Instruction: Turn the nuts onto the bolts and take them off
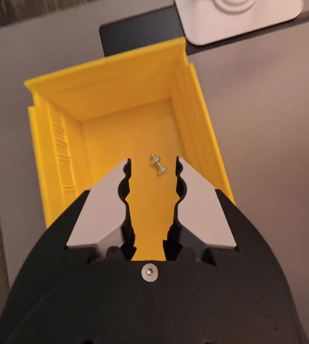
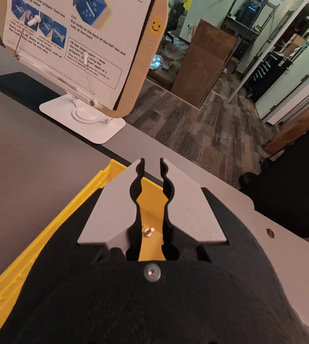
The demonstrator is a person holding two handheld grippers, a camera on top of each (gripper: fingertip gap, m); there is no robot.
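Observation:
In the left wrist view a small silver bolt with a nut on it [image 1: 158,163] lies on the floor of a yellow bin [image 1: 112,89]. My left gripper [image 1: 153,160] hangs over the bin, open and empty, its fingertips on either side of the bolt and above it. In the right wrist view my right gripper [image 2: 152,160] is open with a narrower gap and empty, held over another yellow bin [image 2: 44,230]. A silver bolt [image 2: 148,232] lies on that bin's floor, seen between the fingers near their base.
A white stand base [image 2: 86,121] holding a cardboard-backed instruction sheet [image 2: 71,46] stands behind the bins on the grey table [image 2: 29,167]; the base also shows in the left wrist view [image 1: 239,20]. The table edge [image 2: 224,188] drops to the floor on the right. One gripper's finger ends stand about 50 cm off the other's.

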